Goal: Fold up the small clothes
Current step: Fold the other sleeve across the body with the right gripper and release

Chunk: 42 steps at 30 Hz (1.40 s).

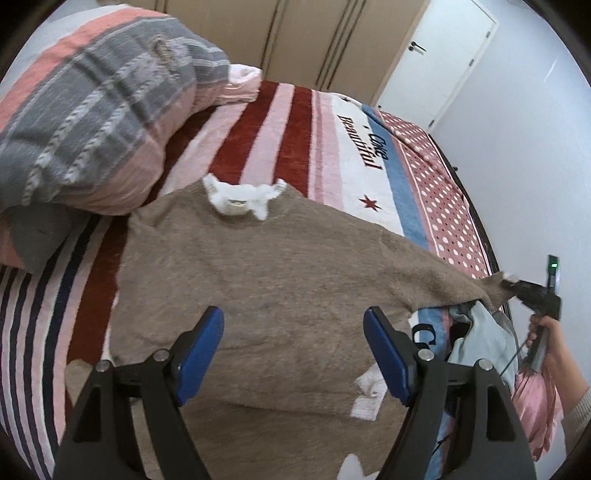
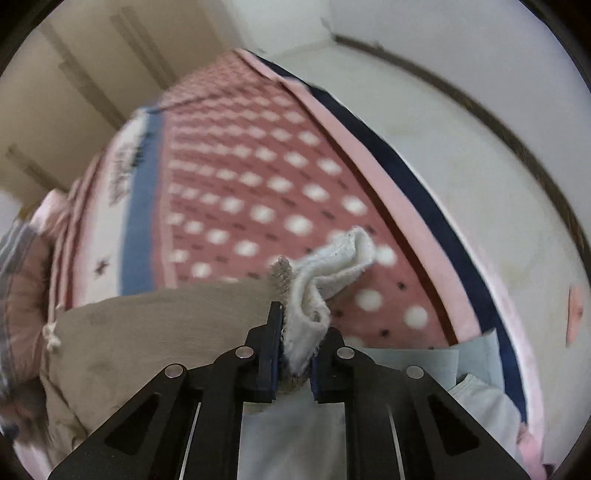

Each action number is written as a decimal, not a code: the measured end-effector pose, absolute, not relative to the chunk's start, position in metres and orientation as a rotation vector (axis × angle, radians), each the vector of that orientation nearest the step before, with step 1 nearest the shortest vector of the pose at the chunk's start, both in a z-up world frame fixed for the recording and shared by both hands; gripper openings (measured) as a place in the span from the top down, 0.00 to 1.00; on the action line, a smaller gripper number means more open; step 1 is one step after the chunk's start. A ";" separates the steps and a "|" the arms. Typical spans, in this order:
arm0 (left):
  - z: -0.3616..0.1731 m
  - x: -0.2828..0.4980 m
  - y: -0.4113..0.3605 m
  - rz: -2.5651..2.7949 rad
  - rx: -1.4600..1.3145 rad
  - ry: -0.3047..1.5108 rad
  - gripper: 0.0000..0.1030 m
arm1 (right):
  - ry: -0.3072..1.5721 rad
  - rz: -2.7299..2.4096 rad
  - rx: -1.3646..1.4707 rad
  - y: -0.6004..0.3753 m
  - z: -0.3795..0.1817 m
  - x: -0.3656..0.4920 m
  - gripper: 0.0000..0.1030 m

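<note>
Brown sweater (image 1: 280,266) spread front-up on the bed (image 1: 280,122), its white collar (image 1: 243,199) towards the striped pillow (image 1: 96,122) and its body towards the camera. The step in hand appears to be the first fold: taking up a sleeve to bring it across the body.

Right hand-held gripper (image 2: 293,360): jaws pressed together, pinching the white cuff (image 2: 332,266) and the brown sleeve end behind it. In the left wrist view this gripper (image 1: 532,291) is at the sleeve's far end, well out from the sweater's body, at the bed's edge, held by a person's hand (image 1: 550,343).

Left hand-held gripper (image 1: 293,350): blue pads (image 1: 384,354) spread, nothing between them, poised over the lower body of the sweater; whether the pads touch the knit cannot be told.

The next move probably calls for carrying the pinched cuff inward over the sweater's chest while the left gripper steadies or takes the hem, keeping the knit flat so that no ridge forms at the shoulder.

Surface and room: the sweater lies on a fleece blanket (image 1: 432,177) with red and pink stripes, a blue band, lettering and a white-dotted border. Beside the sweater's near sleeve lie a pale blue garment (image 1: 484,332) and a pink one (image 1: 535,406). Beyond the sweater's collar stand beige wardrobe doors (image 1: 295,33) and a white door (image 1: 443,59); pale floor (image 2: 461,129) lies past the dotted border.
</note>
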<state>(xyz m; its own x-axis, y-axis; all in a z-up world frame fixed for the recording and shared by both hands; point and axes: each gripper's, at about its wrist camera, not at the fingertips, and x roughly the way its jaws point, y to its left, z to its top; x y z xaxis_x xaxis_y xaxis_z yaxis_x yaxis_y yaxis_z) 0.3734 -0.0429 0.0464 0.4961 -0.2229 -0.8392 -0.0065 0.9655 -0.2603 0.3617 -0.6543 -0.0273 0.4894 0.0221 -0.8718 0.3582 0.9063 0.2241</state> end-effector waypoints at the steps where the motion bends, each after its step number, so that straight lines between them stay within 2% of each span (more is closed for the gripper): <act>1: 0.047 0.370 -0.035 -0.123 -0.251 1.041 0.27 | 1.017 -0.181 0.369 -0.640 -0.011 0.360 0.94; 7: 0.048 0.339 0.020 -0.056 -0.306 1.019 0.27 | 0.898 0.050 0.266 -0.535 0.062 0.347 0.94; 15: 0.048 0.286 0.107 0.033 -0.335 1.017 0.27 | 0.847 0.386 0.173 -0.351 0.095 0.332 0.94; 19: 0.039 0.261 0.148 0.027 -0.352 1.060 0.25 | 0.873 0.524 0.110 -0.261 0.078 0.318 0.94; 24: 0.010 0.238 0.182 -0.032 -0.363 1.125 0.20 | 0.979 0.673 0.010 -0.157 0.023 0.294 0.95; 31: -0.038 0.222 0.200 -0.110 -0.396 1.200 0.20 | 1.159 0.764 -0.094 -0.089 -0.050 0.268 0.94; 34: -0.048 0.220 0.202 -0.124 -0.392 1.223 0.20 | 1.238 0.740 -0.114 -0.082 -0.071 0.261 0.88; 35: -0.050 0.219 0.203 -0.131 -0.388 1.228 0.20 | 1.260 0.732 -0.106 -0.084 -0.074 0.259 0.82; 36: -0.051 0.217 0.204 -0.143 -0.381 1.233 0.20 | 1.267 0.730 -0.096 -0.086 -0.073 0.257 0.67; 37: -0.052 0.216 0.205 -0.156 -0.377 1.240 0.20 | 1.266 0.718 -0.090 -0.091 -0.068 0.254 0.59; 38: -0.054 0.215 0.205 -0.176 -0.375 1.249 0.20 | 1.258 0.707 -0.087 -0.094 -0.062 0.252 0.45; 42: -0.069 0.217 0.204 -0.232 -0.378 1.284 0.20 | 1.218 0.663 -0.024 -0.140 -0.025 0.232 0.44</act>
<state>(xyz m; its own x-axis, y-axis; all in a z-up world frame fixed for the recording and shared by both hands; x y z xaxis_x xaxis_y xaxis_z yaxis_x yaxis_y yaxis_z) 0.2165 0.2042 -0.0687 0.2719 -0.3746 -0.8864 -0.0411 0.9158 -0.3996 0.2320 -0.1401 -0.0251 0.1830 0.4575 -0.8702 -0.4820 0.8132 0.3262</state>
